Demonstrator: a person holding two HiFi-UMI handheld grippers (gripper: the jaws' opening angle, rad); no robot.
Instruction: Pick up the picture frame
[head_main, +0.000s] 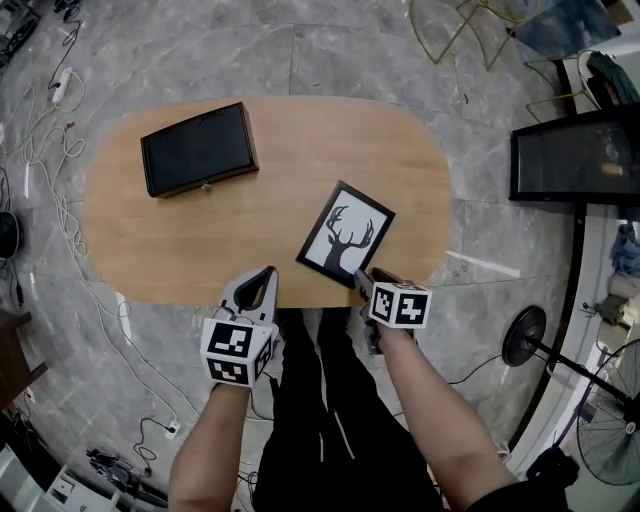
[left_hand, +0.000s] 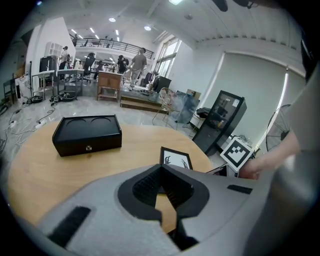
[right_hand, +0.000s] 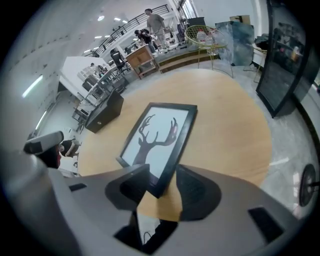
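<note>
The picture frame (head_main: 345, 235), black-edged with a deer-head silhouette on white, lies flat near the front right of the oval wooden table (head_main: 300, 140). My right gripper (head_main: 362, 281) points steeply down at the frame's near corner. In the right gripper view the frame (right_hand: 160, 140) has that corner between the open jaws of my right gripper (right_hand: 161, 186), and the pads do not press on it. My left gripper (head_main: 268, 273) hovers at the table's front edge, left of the frame, shut and empty. The left gripper view shows the frame (left_hand: 175, 159) beyond the jaws.
A black box (head_main: 197, 148) with a small clasp sits at the table's back left. Cables (head_main: 50, 130) trail over the marble floor on the left. A black cabinet (head_main: 570, 155) and a floor fan (head_main: 525, 335) stand to the right. A gold wire chair (head_main: 450, 25) stands behind the table.
</note>
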